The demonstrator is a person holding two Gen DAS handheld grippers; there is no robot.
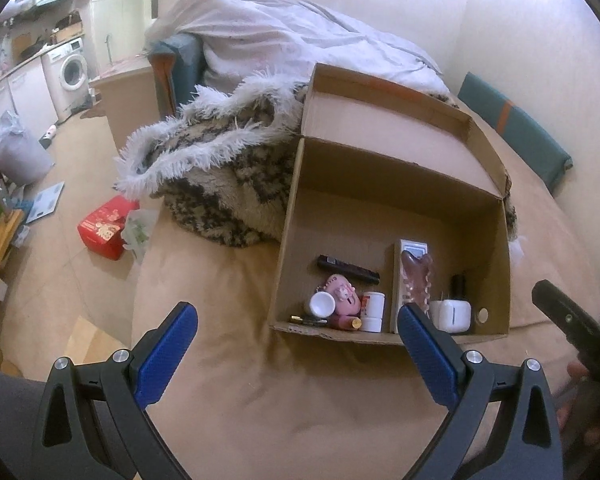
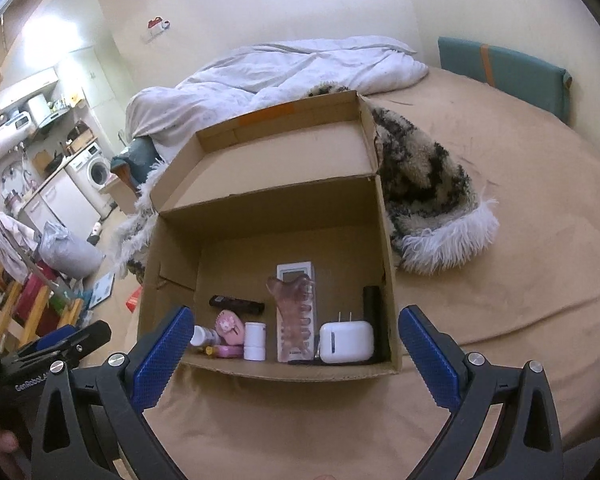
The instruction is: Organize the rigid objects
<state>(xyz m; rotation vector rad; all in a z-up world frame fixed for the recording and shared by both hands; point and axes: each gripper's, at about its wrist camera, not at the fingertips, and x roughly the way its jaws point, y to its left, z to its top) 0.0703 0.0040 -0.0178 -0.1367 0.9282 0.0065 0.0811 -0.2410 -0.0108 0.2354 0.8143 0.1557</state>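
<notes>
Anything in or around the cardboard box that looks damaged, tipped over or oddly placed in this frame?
Minor things only. The cardboard box has a ragged, torn near edge. Inside, the pink hair claw lies on top of the white remote rather than beside it. Both the left gripper and the right gripper are open and empty.

white lettering reading "genrobo" runs along the black body of the left gripper (image 2: 48, 360), cut off at its end. no other text is legible in either view.
</notes>
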